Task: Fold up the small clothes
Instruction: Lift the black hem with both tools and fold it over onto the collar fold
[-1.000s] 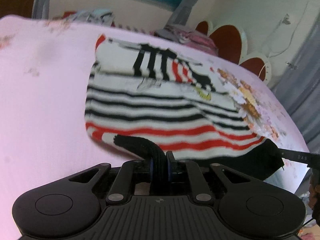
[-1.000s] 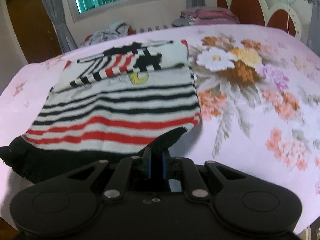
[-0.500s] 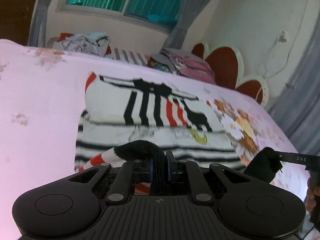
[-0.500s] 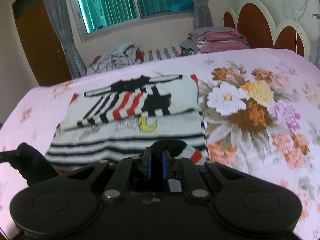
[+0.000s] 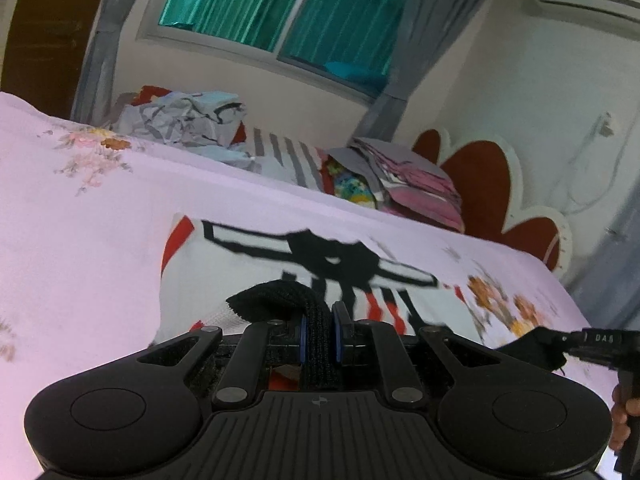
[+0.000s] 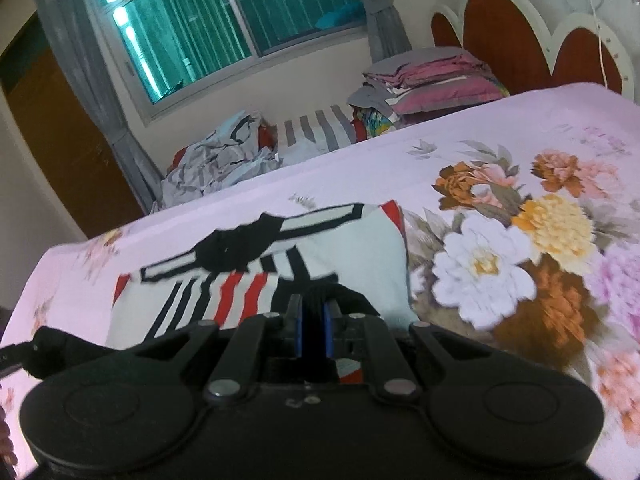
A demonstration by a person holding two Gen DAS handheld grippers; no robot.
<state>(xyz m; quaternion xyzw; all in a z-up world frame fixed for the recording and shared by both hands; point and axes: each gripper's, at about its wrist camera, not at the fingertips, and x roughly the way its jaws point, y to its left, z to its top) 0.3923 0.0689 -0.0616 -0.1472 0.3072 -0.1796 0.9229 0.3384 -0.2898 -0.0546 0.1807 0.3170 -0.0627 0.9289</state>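
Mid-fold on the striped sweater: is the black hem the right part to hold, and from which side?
Yes, likely. The left gripper and right gripper are each shut on the black hem band of the striped sweater, near its two corners, coming from the near edge. The band is thick and bunches between the pads, so it should hold better than the thin striped body lying flat on the bed.

A teal-tinted window (image 5: pixel 276 20) with grey curtains (image 6: pixel 76 80) behind the floral-sheeted bed (image 6: pixel 520 128).
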